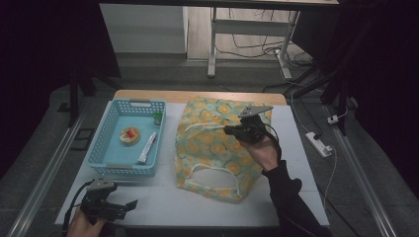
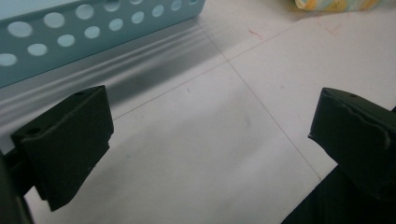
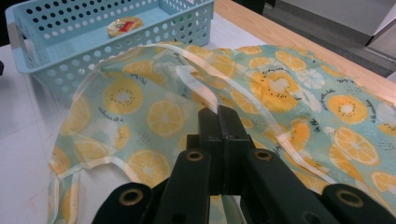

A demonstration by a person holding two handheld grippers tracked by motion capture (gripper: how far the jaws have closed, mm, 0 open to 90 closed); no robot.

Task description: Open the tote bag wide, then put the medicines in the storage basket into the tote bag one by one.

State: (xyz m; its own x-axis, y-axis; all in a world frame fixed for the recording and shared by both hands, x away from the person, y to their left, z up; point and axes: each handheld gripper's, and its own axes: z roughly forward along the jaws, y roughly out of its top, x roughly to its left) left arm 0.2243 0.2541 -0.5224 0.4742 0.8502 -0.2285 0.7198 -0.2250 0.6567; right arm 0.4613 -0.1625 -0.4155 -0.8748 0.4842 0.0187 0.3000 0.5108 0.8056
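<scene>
— Right gripper (image 3: 219, 114)?

— Fingers pressed together, pinching the pale strap (image 3: 198, 63) of the orange-print bag (image 1: 217, 148). The strap arcs up from the cloth to the fingertips. In the high view that gripper (image 1: 228, 131) hangs over the upper half of the bag.

— Where does the bag lie?

— Flat on the white table (image 1: 296, 163), just right of the blue basket (image 1: 113, 170). A round tin (image 1: 130, 135), a tube (image 1: 147, 147) and a small green jar (image 1: 157, 117) sit in the basket.

— Left gripper (image 1: 132, 204)?

— At the near left edge, fingers (image 2: 70, 140) spread wide, nothing between them, bare table beneath.
</scene>
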